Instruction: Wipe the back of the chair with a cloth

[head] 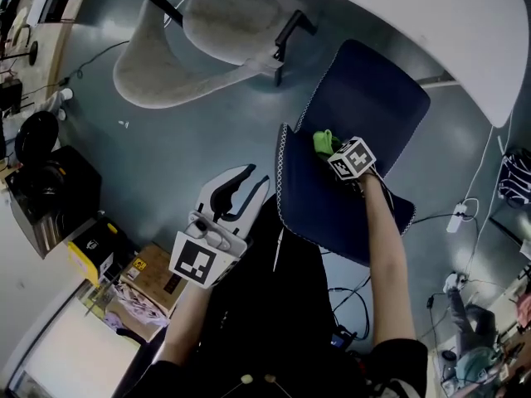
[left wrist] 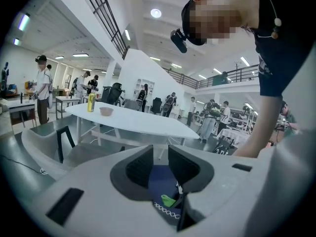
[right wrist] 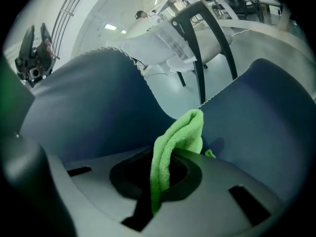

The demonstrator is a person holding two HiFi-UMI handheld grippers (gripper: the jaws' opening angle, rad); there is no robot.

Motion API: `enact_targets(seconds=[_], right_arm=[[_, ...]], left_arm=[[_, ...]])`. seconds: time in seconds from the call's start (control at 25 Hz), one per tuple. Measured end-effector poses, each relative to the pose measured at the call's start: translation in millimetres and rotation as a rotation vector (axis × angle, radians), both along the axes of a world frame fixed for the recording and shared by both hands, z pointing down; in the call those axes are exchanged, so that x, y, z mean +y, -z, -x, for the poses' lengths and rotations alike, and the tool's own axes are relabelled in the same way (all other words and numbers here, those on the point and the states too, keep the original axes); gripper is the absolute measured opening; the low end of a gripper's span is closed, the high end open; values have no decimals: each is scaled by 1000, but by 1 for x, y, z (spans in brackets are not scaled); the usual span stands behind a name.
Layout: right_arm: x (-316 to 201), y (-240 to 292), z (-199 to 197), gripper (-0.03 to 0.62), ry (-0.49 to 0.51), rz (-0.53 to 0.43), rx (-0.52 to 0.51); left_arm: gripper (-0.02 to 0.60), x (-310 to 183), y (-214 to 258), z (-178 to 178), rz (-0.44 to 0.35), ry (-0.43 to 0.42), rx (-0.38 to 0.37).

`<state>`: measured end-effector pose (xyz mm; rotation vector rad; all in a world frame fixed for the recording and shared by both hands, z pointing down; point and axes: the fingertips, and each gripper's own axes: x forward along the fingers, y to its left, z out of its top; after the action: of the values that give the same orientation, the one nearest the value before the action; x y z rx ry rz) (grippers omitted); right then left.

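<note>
A dark blue chair (head: 357, 106) with white stitched edges stands right of centre in the head view. My right gripper (head: 332, 149) is shut on a green cloth (head: 321, 141) and holds it against the chair where its two blue panels meet. In the right gripper view the cloth (right wrist: 178, 137) sticks up out of the gripper (right wrist: 160, 174), with blue chair fabric (right wrist: 84, 107) on both sides. My left gripper (head: 241, 191) hangs left of the chair, apart from it. It is open, with nothing between the pads (left wrist: 139, 166); the chair and cloth (left wrist: 169, 200) show through the gap.
A pale grey chair (head: 207, 23) with black legs stands beyond the blue one, under a white table (head: 465, 23). Cardboard boxes (head: 153, 276) and a black case (head: 50, 189) lie at the left. Cables and a power strip (head: 459, 218) are on the floor at right.
</note>
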<state>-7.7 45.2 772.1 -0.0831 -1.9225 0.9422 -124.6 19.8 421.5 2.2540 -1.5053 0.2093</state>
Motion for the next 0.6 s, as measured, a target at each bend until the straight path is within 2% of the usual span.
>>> enact_targets(seconds=[0.6], right_arm=[[35, 115, -15, 17, -16, 25, -196]], left_arm=[[97, -25, 33, -30, -70, -71, 65]])
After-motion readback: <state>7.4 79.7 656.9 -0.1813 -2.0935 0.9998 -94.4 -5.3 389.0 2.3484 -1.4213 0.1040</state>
